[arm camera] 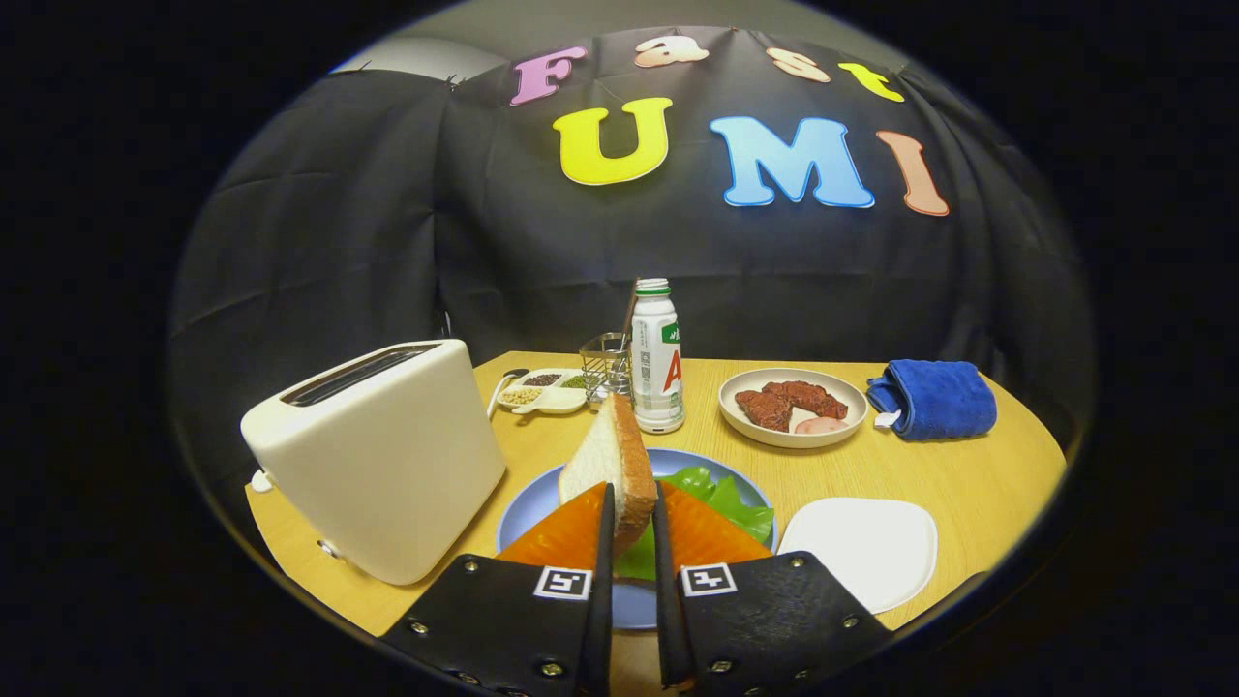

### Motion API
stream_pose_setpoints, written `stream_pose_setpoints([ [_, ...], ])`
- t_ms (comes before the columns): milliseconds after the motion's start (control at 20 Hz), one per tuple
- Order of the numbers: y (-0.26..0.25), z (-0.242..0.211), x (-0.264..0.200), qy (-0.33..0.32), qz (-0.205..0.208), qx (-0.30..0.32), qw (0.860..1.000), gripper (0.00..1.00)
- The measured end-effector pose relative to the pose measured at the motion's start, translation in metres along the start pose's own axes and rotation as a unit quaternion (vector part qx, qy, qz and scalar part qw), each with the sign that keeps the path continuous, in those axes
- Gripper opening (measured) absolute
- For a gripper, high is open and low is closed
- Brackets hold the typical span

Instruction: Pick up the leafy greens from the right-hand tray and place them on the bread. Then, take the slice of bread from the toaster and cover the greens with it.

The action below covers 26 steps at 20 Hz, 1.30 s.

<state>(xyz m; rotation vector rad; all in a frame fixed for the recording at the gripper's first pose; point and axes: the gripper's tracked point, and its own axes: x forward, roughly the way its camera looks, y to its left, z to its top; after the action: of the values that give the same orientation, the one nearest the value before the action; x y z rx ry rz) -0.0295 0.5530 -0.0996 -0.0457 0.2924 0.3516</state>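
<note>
1. Plainly, the second step is in hand: the gripper (631,528), low in the centre of the frame, is clamped on the slice of bread (608,463), both fingers pressing its sides while it stands on edge between them.
2. Leafy greens (721,499) already lie on the blue plate (528,513), just beyond and right of the fingertips, so I judge the first step done. The lower bread under them is hidden by the fingers and the greens; I cannot tell how it sits.
3. At left of centre stands the toaster (387,455), its slot empty as far as can be seen, just beside the plate.
4. Lower right, the white tray (861,547) lies bare, beside the plate.
5. Next, I reckon, the slice must be tipped from upright to flat and lowered over the greens, centred so the leaves are covered, before the fingers part.
6. One risk: released while tilted, the slice could slide off the leaves onto the plate.
7. Farther back, upper centre, a bottle (656,358) stands well clear of the work.
</note>
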Motion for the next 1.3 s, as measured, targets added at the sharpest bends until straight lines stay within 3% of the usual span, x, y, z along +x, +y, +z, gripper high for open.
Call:
stream_pose_setpoints([
  [250,-0.009,-0.007,0.001,0.009,-0.010,-0.010,1.000,0.27],
  [550,-0.019,-0.009,0.000,0.010,-0.016,-0.002,1.000,0.27],
  [600,-0.022,-0.006,0.000,0.004,-0.025,-0.011,1.000,0.29],
  [700,-0.029,-0.004,-0.002,-0.003,-0.036,-0.029,0.999,0.43],
  [800,-0.036,0.000,-0.006,-0.013,-0.038,-0.020,0.999,0.43],
  [1300,-0.145,0.037,-0.060,-0.089,-0.100,-0.029,0.991,0.43],
])
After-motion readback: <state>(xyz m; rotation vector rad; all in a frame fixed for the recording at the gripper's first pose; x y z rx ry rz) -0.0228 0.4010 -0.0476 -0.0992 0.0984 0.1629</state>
